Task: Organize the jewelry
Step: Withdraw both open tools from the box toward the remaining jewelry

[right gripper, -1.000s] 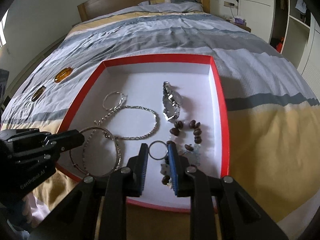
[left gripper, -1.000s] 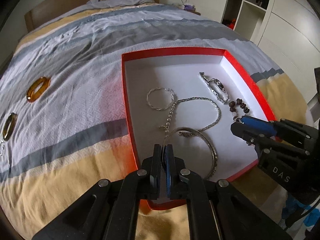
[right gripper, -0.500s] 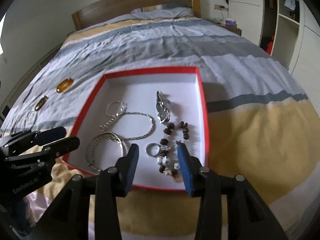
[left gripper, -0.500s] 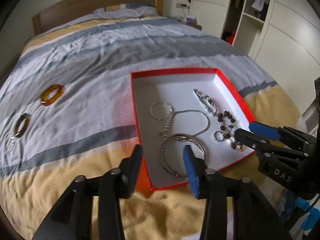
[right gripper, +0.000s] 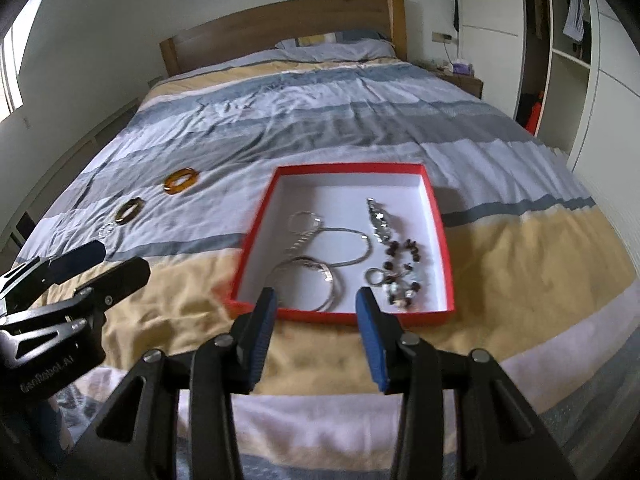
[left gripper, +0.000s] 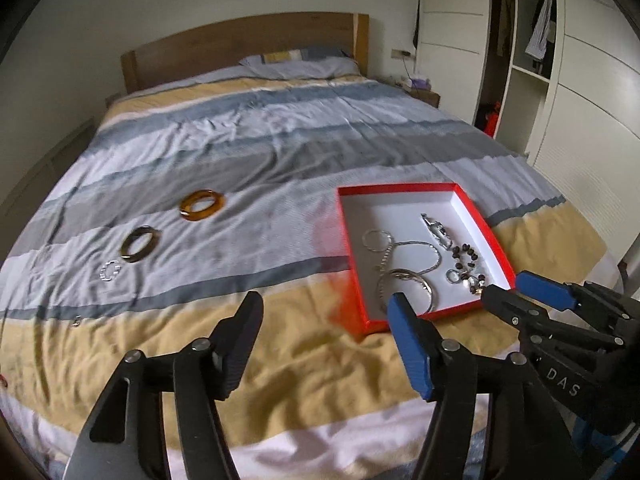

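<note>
A red box (left gripper: pixel 484 224) (right gripper: pixel 436 216) with a white inside lies on the bed and holds silver bangles (right gripper: pixel 316 274), a chain (right gripper: pixel 348 246), a silver watch-like bracelet (right gripper: pixel 380 220) and a dark bead bracelet (right gripper: pixel 404 250). An amber bangle (left gripper: pixel 201 205) (right gripper: pixel 181 180), a dark bangle (left gripper: pixel 140 243) (right gripper: pixel 129 210) and a small pearl ring (left gripper: pixel 110 270) lie on the bedspread to the left. My left gripper (left gripper: pixel 326 310) is open and empty above the bed's front, left of the box. My right gripper (right gripper: pixel 316 300) is open and empty, just short of the box's near edge.
The striped bedspread (left gripper: pixel 280 140) covers the whole bed up to a wooden headboard (left gripper: pixel 240 48). A white wardrobe (left gripper: pixel 580 80) stands on the right. A small metal piece (left gripper: pixel 76 322) lies near the left front of the bed.
Both grippers have opened and pulled back and up from the box. The left was shut inside the box a second ago; the silver ring between the right fingers now lies in the box.
</note>
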Motion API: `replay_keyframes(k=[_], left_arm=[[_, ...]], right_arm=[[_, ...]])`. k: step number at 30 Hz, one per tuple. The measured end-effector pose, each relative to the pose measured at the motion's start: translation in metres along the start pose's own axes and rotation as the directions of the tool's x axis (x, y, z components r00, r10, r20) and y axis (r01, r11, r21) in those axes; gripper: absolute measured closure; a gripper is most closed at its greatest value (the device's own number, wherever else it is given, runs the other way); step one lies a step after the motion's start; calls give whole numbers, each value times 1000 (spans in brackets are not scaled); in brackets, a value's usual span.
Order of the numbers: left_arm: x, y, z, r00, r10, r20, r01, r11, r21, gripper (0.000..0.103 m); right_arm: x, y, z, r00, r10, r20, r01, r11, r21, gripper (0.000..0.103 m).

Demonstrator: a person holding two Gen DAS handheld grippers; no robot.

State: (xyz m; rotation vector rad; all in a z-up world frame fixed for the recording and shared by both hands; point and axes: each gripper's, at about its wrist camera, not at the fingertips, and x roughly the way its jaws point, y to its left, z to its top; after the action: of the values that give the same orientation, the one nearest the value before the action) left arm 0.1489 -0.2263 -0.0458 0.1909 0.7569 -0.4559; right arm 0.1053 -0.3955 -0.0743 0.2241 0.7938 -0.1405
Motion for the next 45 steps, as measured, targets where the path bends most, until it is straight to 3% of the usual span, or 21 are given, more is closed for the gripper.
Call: replay_keyframes(k=[24, 33, 45], left_arm=[[-98, 60, -44, 987, 106, 121, -98, 993, -67, 26], [-104, 80, -74, 993, 79, 88, -70, 992, -106, 26], [-97, 159, -104, 988, 150, 36, -139, 966, -217, 26]], right_arm=[[-71, 100, -27, 996, 36, 77, -27, 993, -117, 55], [-84, 113, -35, 995, 61, 76, -50, 990, -135, 55], [-70, 146, -29, 991, 125, 52, -114, 976, -185, 55]])
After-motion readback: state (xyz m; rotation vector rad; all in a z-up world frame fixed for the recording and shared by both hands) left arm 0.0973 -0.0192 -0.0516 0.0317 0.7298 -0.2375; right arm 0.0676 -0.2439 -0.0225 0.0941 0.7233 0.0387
